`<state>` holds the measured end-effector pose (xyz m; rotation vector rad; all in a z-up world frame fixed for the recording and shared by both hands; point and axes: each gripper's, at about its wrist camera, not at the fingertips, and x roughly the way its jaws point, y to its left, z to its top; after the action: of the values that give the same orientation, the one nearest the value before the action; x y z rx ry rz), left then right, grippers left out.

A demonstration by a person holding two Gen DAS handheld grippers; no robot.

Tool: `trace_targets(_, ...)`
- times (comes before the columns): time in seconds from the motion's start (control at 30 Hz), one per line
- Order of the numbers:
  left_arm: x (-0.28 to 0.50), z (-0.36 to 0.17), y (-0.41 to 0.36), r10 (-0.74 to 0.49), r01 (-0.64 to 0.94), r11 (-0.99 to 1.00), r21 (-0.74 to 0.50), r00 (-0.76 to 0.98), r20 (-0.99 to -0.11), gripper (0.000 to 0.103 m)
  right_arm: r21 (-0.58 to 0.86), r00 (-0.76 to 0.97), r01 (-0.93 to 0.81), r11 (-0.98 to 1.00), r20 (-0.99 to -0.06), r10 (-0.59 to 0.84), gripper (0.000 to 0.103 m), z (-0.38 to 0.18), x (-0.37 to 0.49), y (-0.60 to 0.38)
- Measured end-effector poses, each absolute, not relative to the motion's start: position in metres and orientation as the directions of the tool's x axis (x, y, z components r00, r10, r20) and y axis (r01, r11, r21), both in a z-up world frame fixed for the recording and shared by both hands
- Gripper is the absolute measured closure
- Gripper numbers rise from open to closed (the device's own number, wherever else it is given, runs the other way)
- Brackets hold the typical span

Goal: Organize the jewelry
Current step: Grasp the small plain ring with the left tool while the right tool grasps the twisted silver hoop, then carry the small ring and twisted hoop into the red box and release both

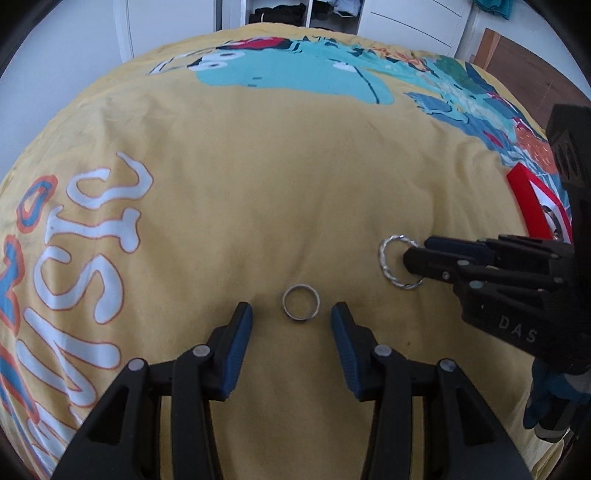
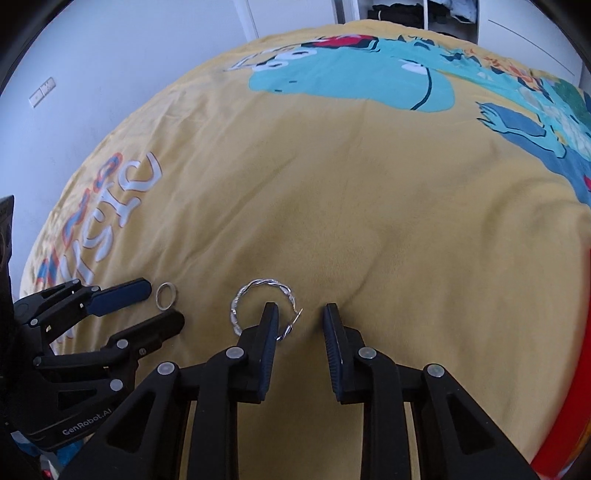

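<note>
A plain silver ring [image 1: 301, 303] lies flat on the yellow printed bedcover [image 1: 258, 184], between the tips of my open left gripper [image 1: 291, 314]; it also shows in the right wrist view [image 2: 166, 295]. A twisted silver hoop earring [image 2: 264, 308] lies to its right. My right gripper [image 2: 300, 314] is open, with its left finger [image 2: 269, 325] set inside the hoop and the hoop's open end between the jaws. In the left wrist view the hoop [image 1: 400, 264] sits at the right gripper's tips [image 1: 415, 253].
A red jewelry box [image 1: 532, 206] with white lining lies at the bed's right, partly behind the right gripper; its red edge shows in the right wrist view [image 2: 569, 406]. White wardrobes [image 1: 332, 14] stand beyond the bed. The left gripper [image 2: 162, 306] is close on the right gripper's left.
</note>
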<state>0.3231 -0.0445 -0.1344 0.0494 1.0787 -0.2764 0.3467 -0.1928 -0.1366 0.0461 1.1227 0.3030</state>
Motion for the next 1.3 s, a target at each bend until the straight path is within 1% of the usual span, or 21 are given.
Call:
trace_targets(0.2, 0.33, -0.139, -0.04, -0.225, 0.229, 0.964, -0.133, 0.443, -0.868, 0.061, 0.169, 0.385, -0.232, 0.958, -0.888, 0.25, 0.078, -0.144, 0.358, -0.187)
trace_targets(0.33, 0.333, -0.14, -0.037, -0.218, 0.217, 0.967, -0.131, 0.449, -0.867, 0.071, 0.149, 0.39, -0.239, 0.959, -0.89, 0.235, 0.08, -0.145, 0.358, -0.183)
trace_targets(0.43, 0.331, -0.139, -0.04, -0.207, 0.22, 0.969, -0.116, 0.457, -0.865, 0.08, 0.141, 0.396, -0.237, 0.961, -0.89, 0.228, 0.085, -0.144, 0.355, -0.182)
trace_targets(0.47, 0.329, -0.138, -0.041, -0.205, 0.226, 0.968, -0.11, 0.459, -0.865, 0.084, 0.142, 0.397, -0.231, 0.962, -0.889, 0.227, 0.088, -0.143, 0.353, -0.183)
trace_targets(0.5, 0.328, -0.137, -0.042, -0.203, 0.23, 0.968, -0.105, 0.459, -0.865, 0.084, 0.145, 0.399, -0.223, 0.964, -0.889, 0.226, 0.093, -0.143, 0.351, -0.185)
trace_targets(0.57, 0.326, -0.135, -0.042, -0.204, 0.229, 0.968, -0.107, 0.458, -0.865, 0.084, 0.152, 0.401, -0.211, 0.965, -0.887, 0.228, 0.094, -0.141, 0.347, -0.189)
trace_targets(0.9, 0.302, -0.114, -0.033, -0.222, 0.211, 0.968, -0.138, 0.458, -0.86, 0.084, 0.169, 0.428, -0.154, 0.973, -0.877, 0.22, 0.094, -0.12, 0.303, -0.21)
trace_targets(1.3, 0.237, -0.066, -0.025, -0.24, 0.224, 0.964, -0.143, 0.5, -0.832, 0.084, 0.158, 0.496, -0.101, 0.982, -0.848, 0.187, 0.094, -0.06, 0.225, -0.222)
